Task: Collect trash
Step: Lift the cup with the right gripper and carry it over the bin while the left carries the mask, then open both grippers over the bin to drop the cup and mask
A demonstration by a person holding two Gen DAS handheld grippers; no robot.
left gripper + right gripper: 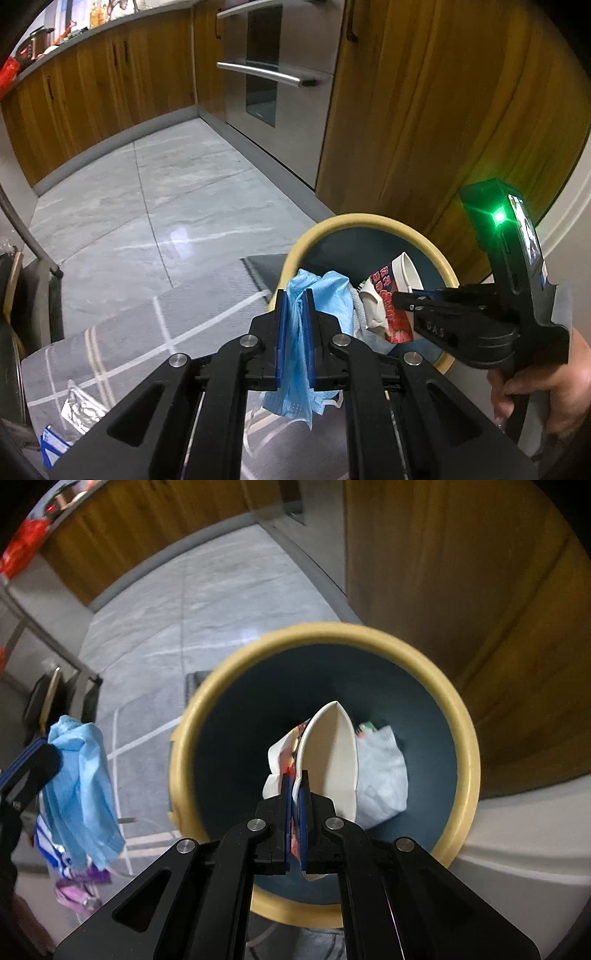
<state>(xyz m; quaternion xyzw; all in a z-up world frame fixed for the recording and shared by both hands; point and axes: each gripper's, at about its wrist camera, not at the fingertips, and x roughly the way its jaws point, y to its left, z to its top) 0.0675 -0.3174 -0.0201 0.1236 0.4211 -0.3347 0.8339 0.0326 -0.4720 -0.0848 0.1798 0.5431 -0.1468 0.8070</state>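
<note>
Right gripper (294,775) clenched on a flattened paper cup (332,760) above the bin (466,731), left gripper (295,295) pinching a blue face mask (299,332) at the bin's near rim — release early and it may drape outside — only the right wrist view shows the crumpled tissue (384,775) inside.

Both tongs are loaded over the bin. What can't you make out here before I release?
- Bin bottom: right view, hidden under the cup and crumpled paper.
- Printed wrapper: text too small; in the right view the cup and right tongs cover it.
- Mask lower end: left view, behind the left tongs.
- Floor litter: blurred, partly hidden by the mask.
</note>
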